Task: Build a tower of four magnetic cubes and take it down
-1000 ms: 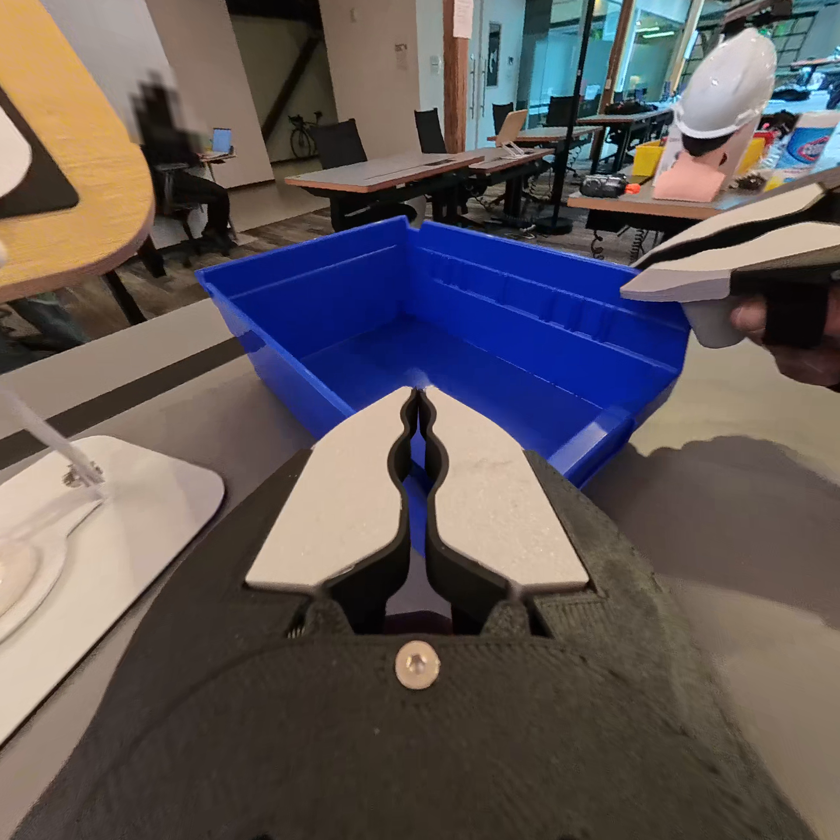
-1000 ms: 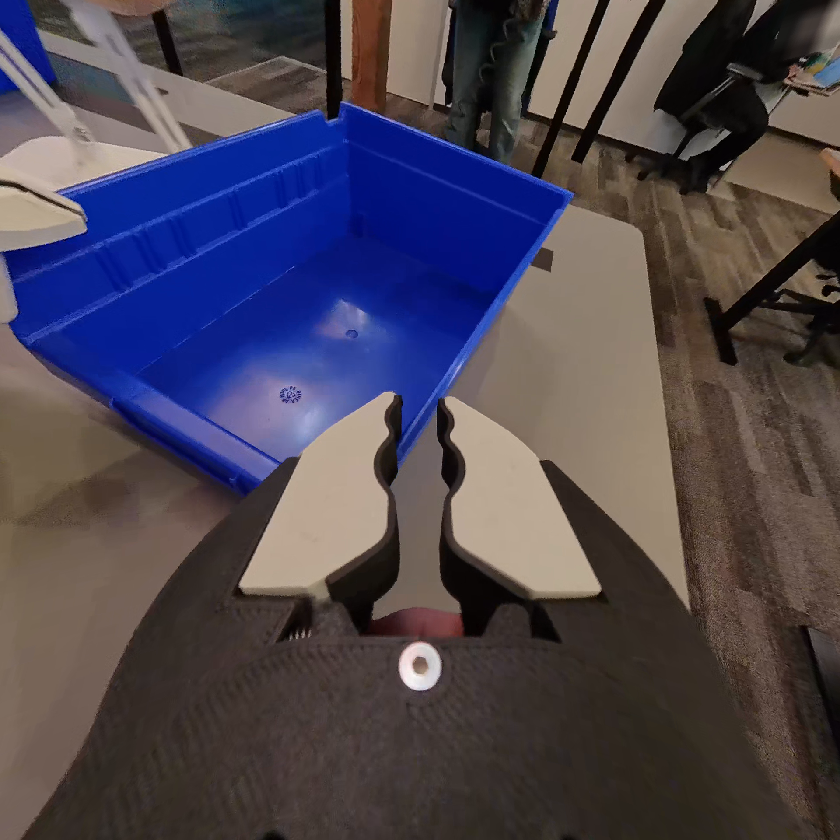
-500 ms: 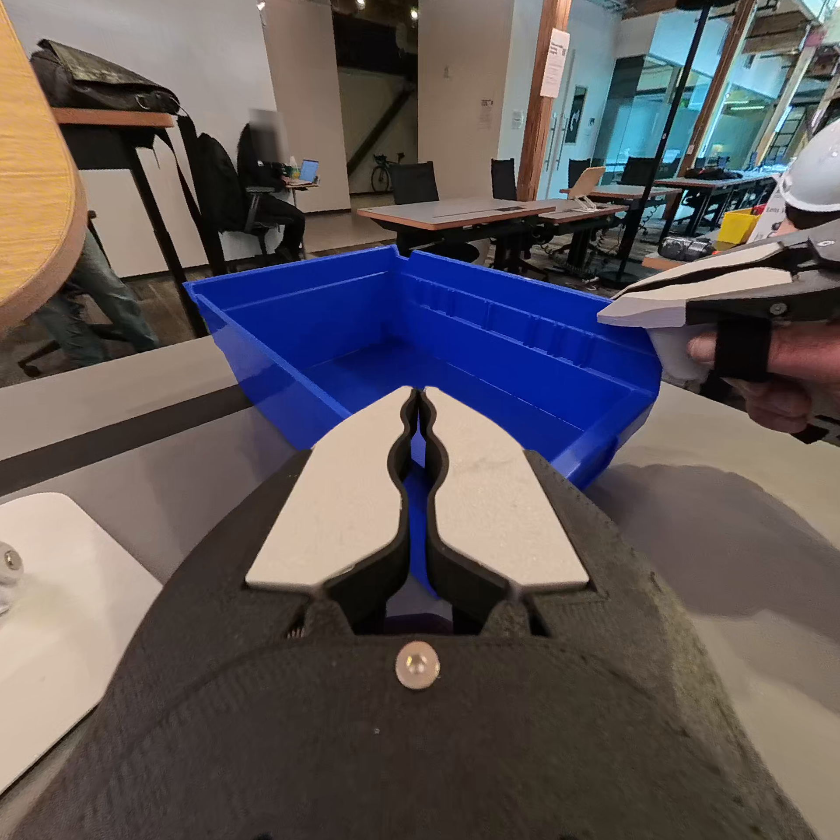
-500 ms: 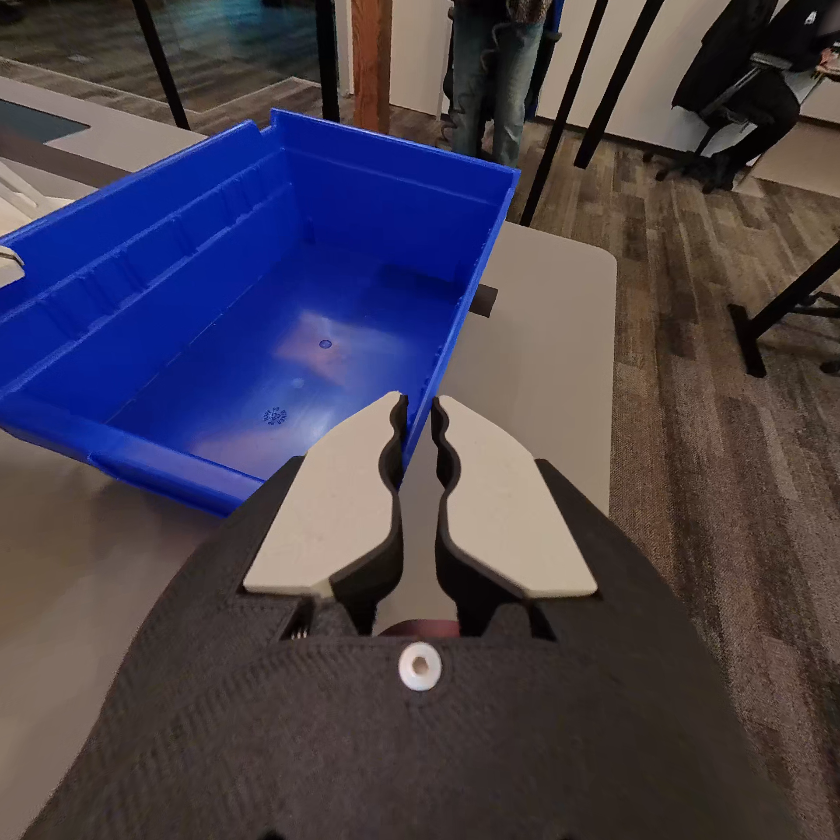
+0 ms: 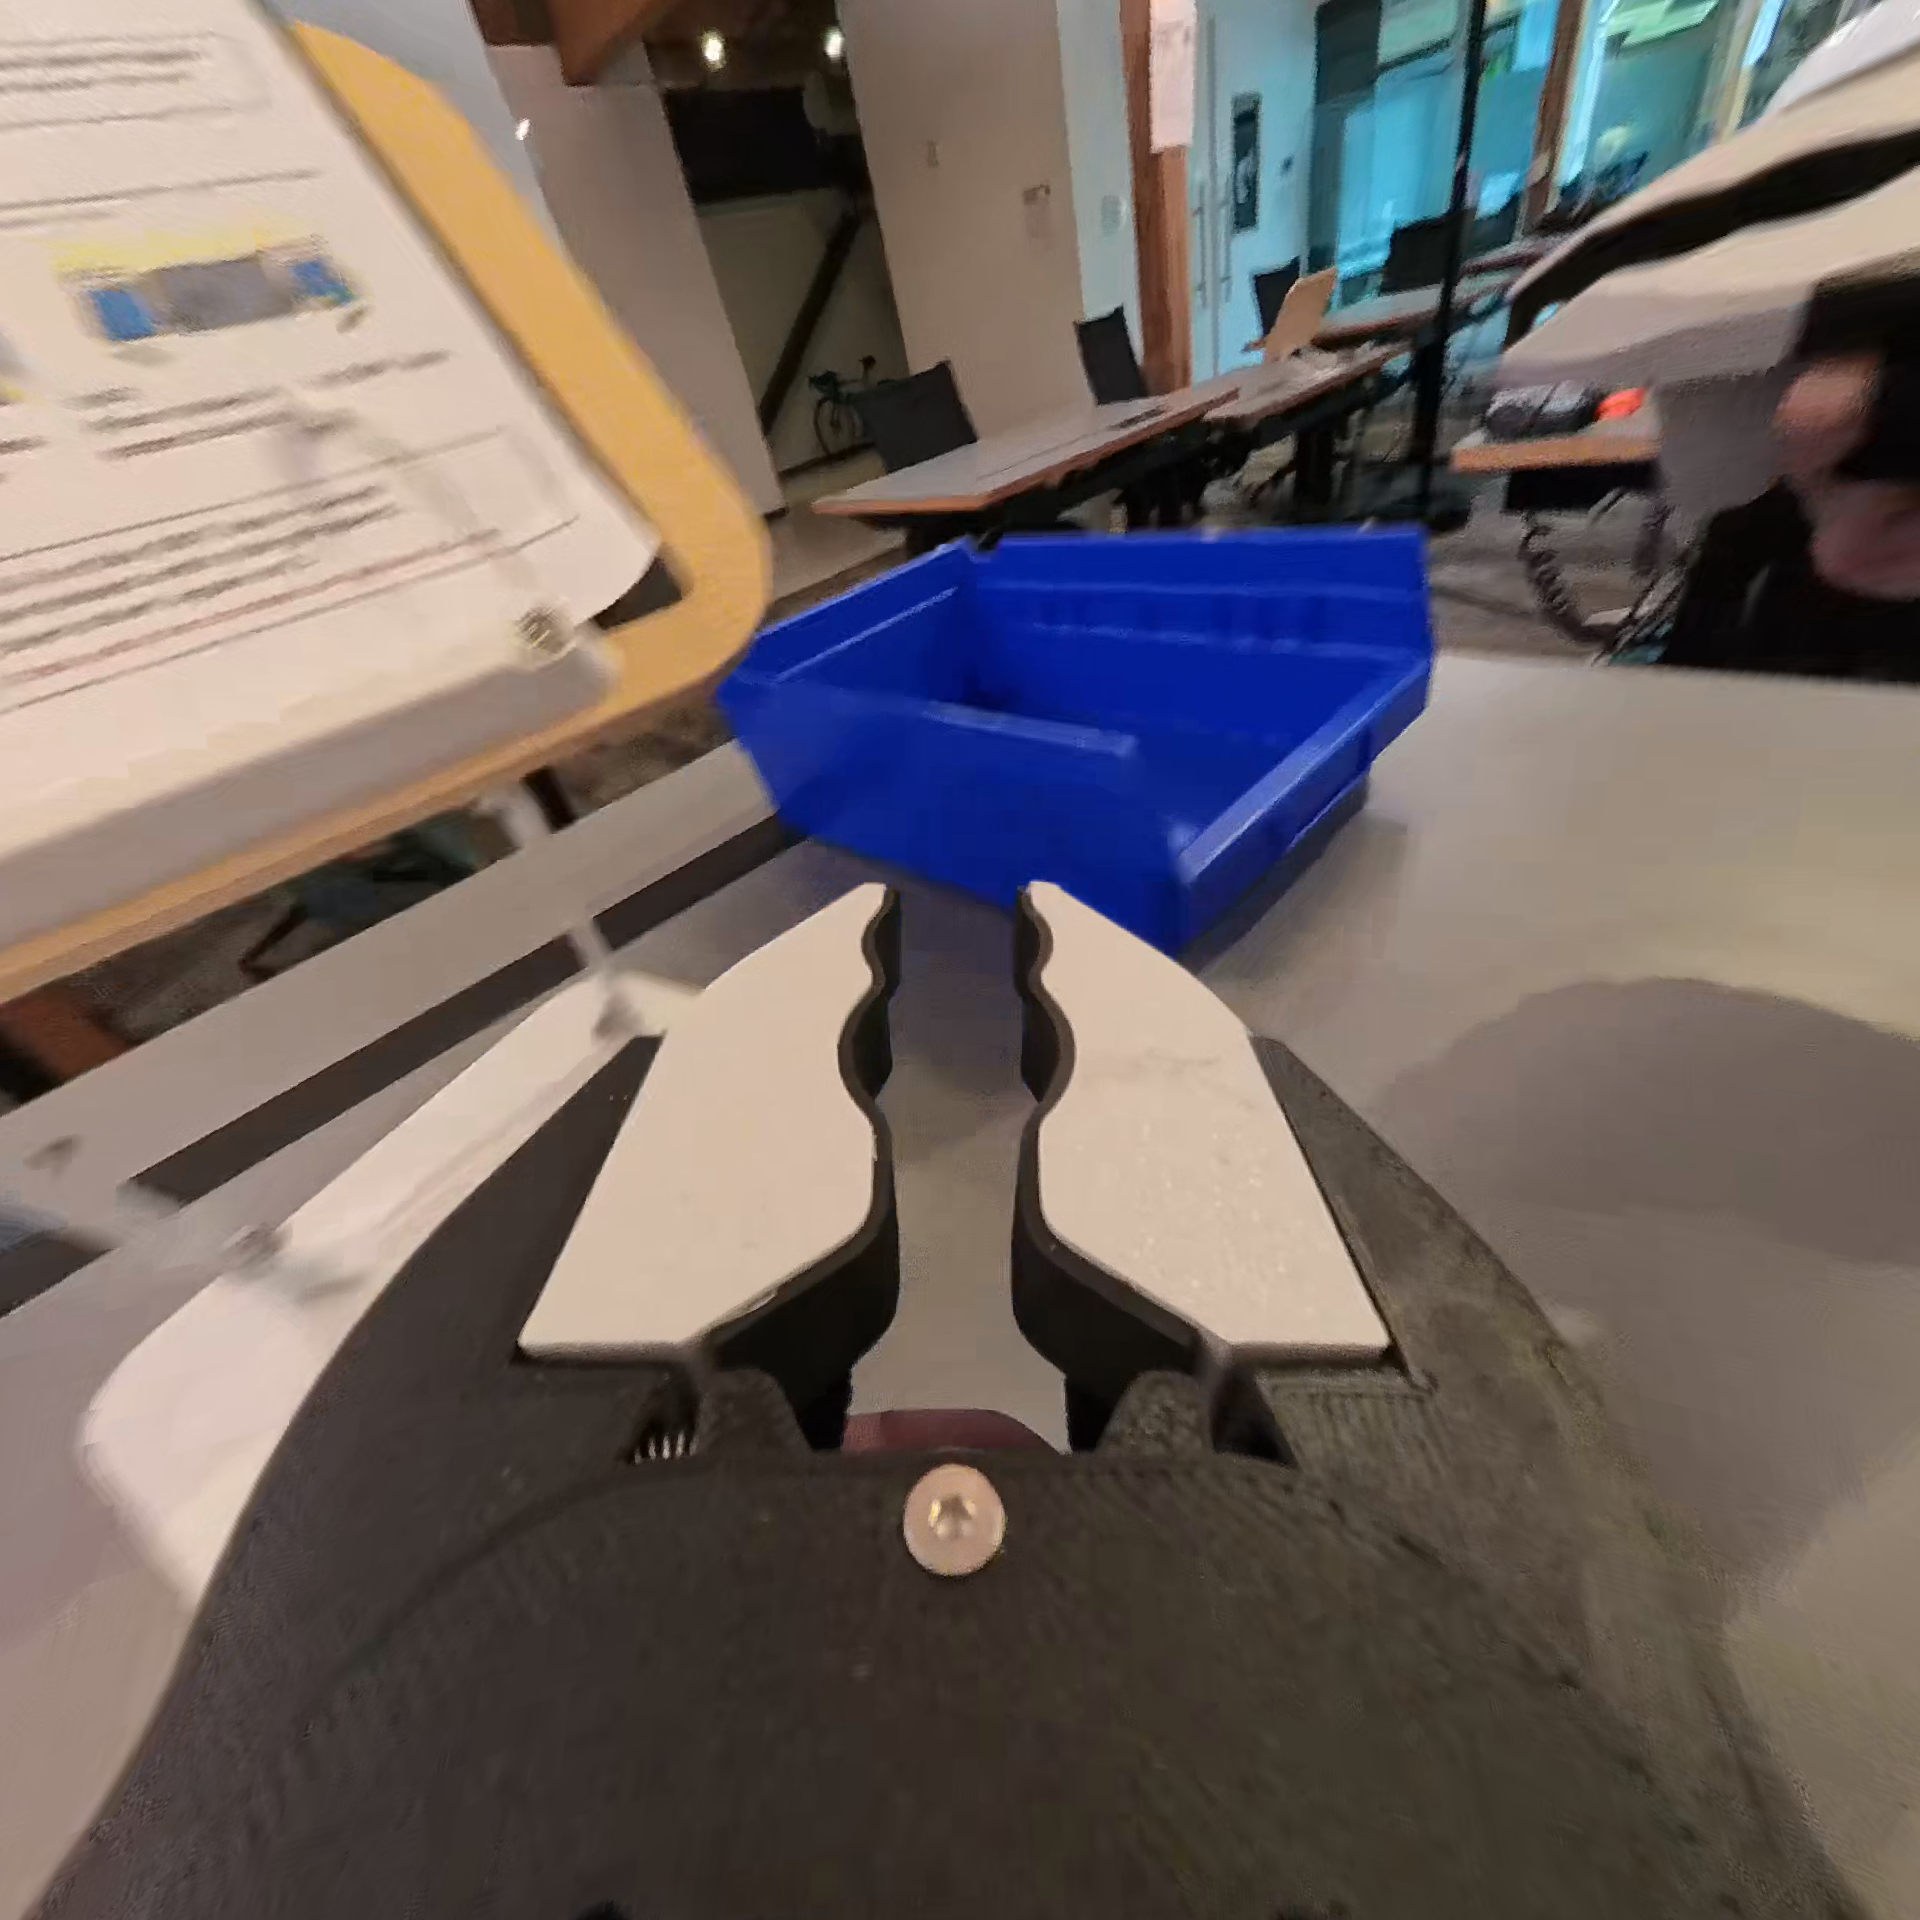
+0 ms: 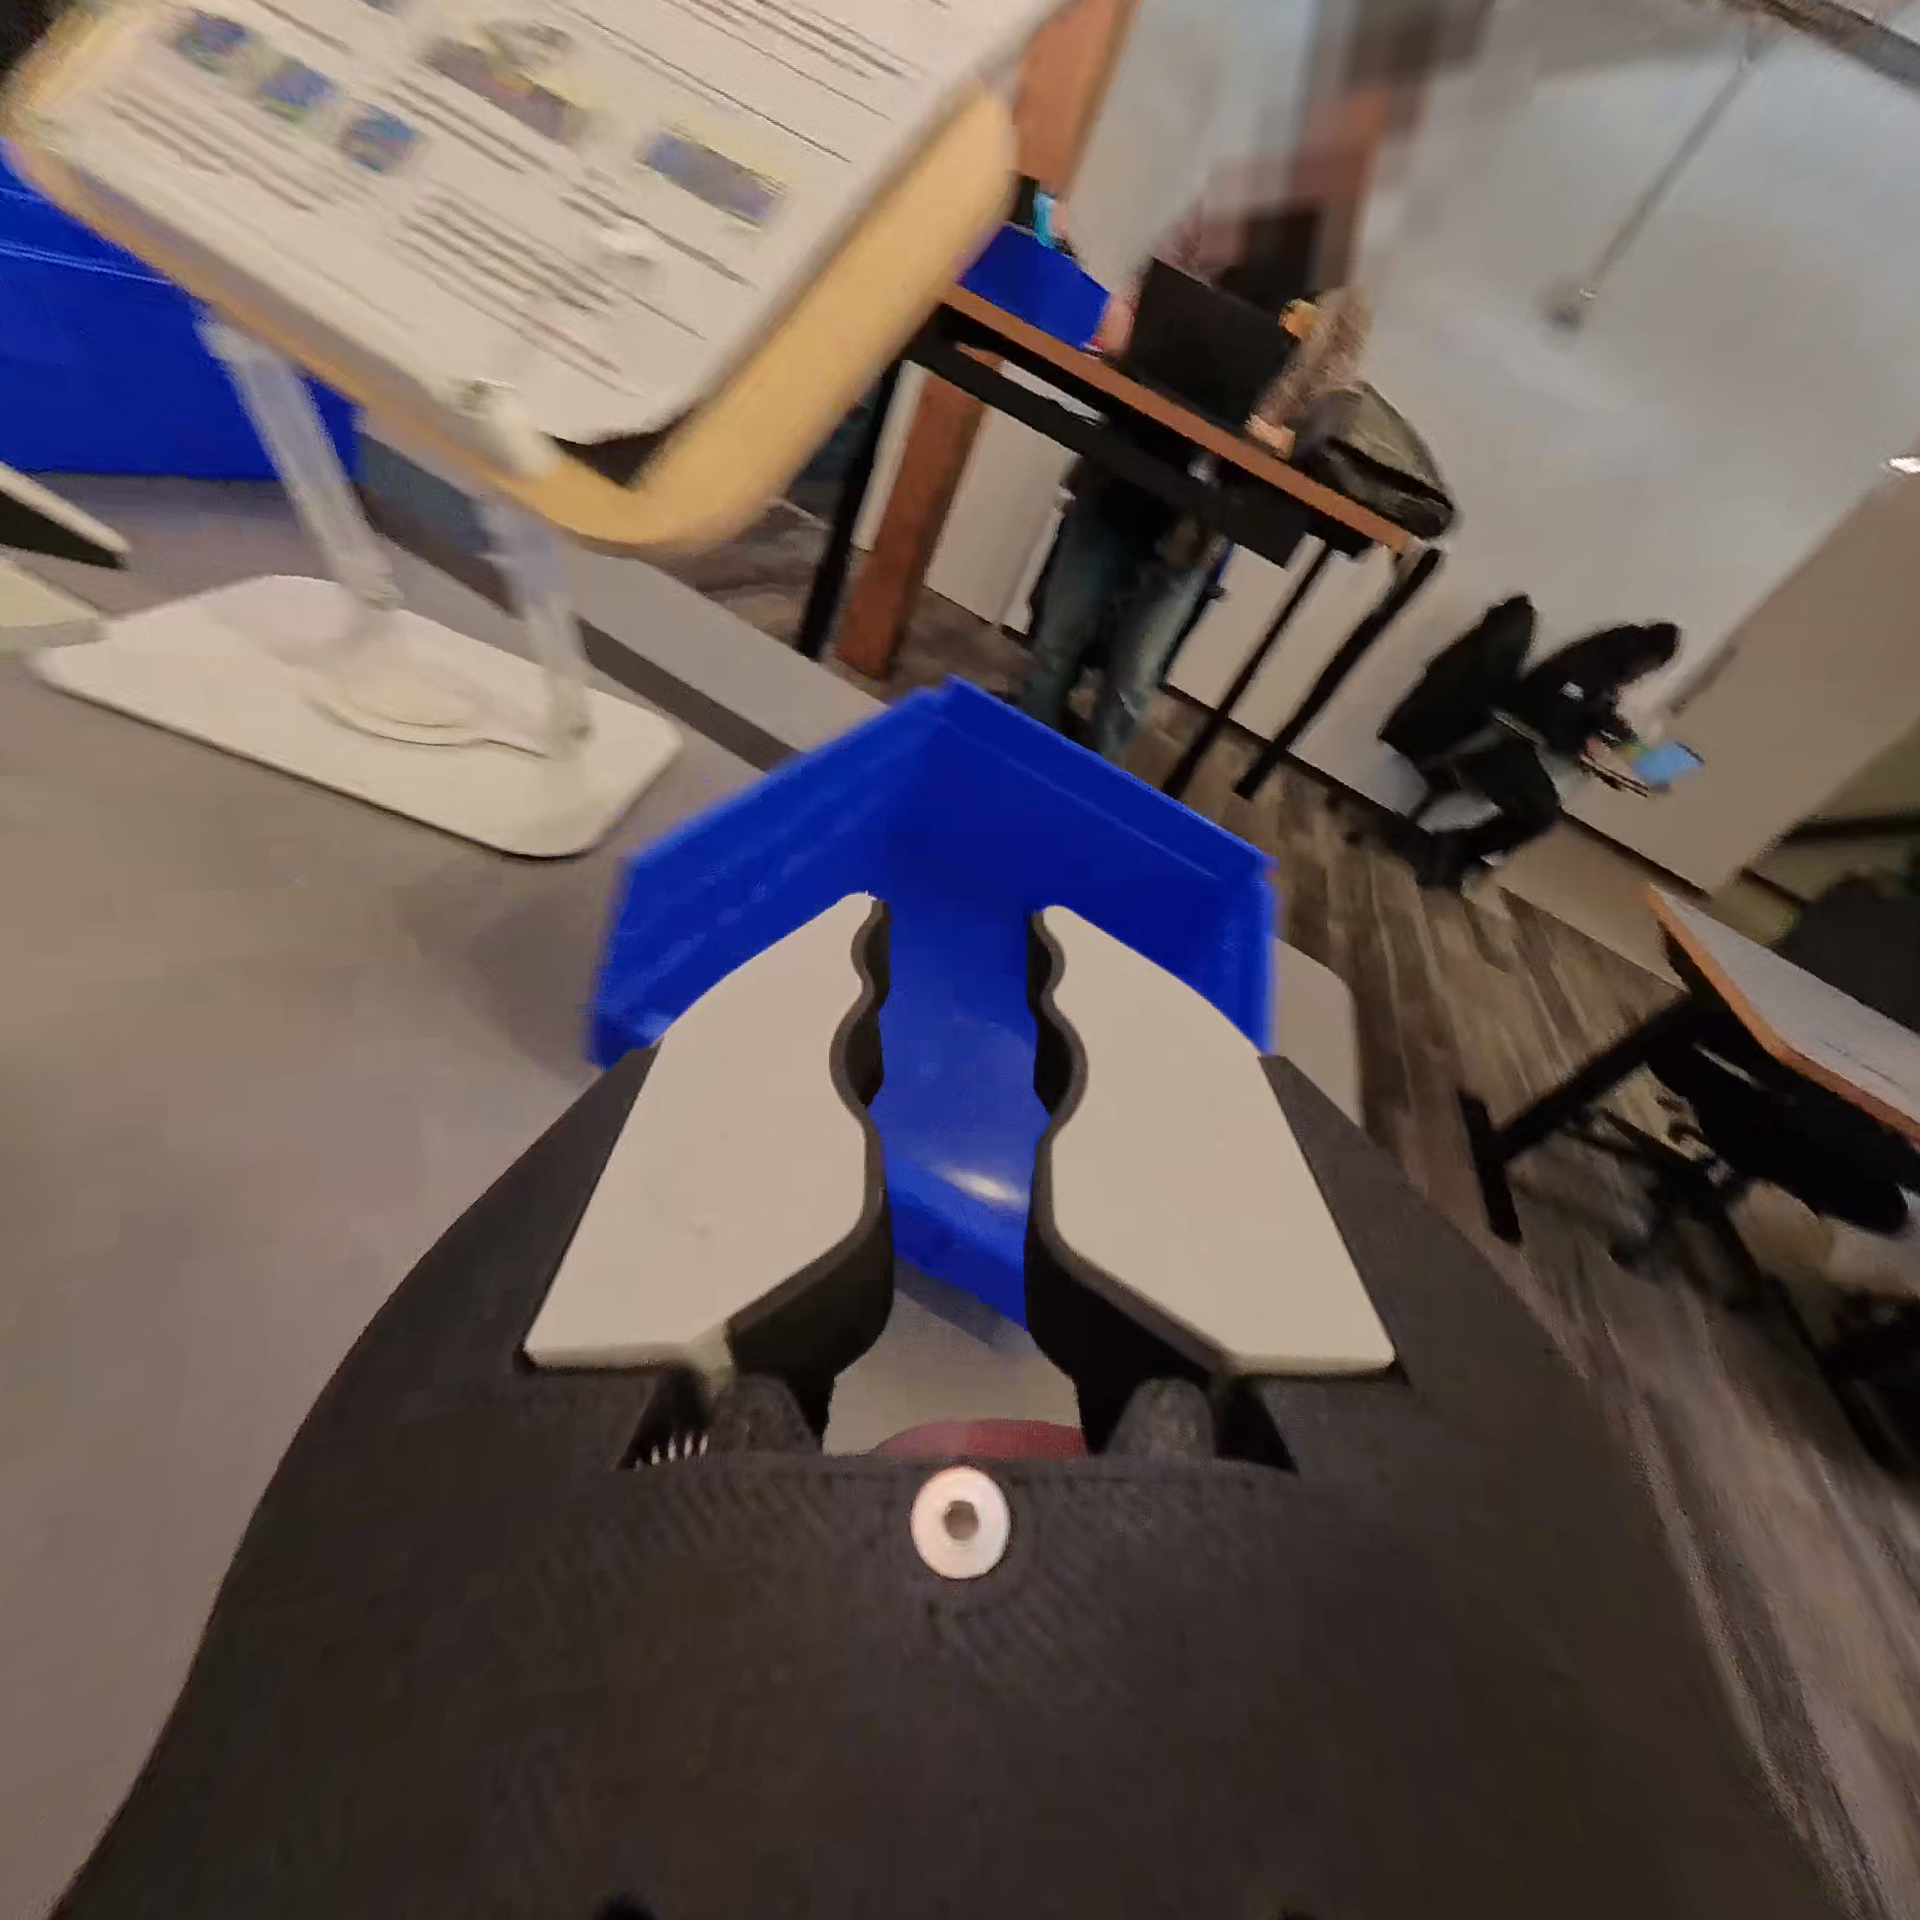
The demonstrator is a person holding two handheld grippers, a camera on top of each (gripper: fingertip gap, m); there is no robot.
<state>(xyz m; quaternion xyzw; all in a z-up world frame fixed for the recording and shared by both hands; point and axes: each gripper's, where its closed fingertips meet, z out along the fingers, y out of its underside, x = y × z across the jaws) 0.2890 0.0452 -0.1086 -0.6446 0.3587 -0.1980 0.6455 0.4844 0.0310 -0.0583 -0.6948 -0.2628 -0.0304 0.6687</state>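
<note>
No magnetic cubes show in either view. A blue plastic bin [image 5: 1091, 727] stands on the grey table [image 5: 1558, 831], and the part of its inside that shows is empty. My left gripper [image 5: 956, 899] is open by a narrow gap and empty, a short way back from the bin's near corner. My right gripper [image 6: 956, 914] is open by a narrow gap and empty, low in front of the bin [image 6: 935, 790]. The right gripper also shows in the left wrist view [image 5: 1704, 301], blurred at the upper right with a hand on it.
A tilted board with printed pages [image 5: 260, 416] stands on clear legs over a white base [image 5: 312, 1247] to the left; it also shows in the right wrist view [image 6: 520, 208]. The table [image 6: 260, 1039] ends just right of the bin, with floor, desks and chairs beyond. Across from one pair of fingers to the other is roughly 20 cm.
Both grippers have pulled back and dropped lower, so the bin looks smaller and farther. Both pairs of fingers have parted a little. The views are motion-blurred.
</note>
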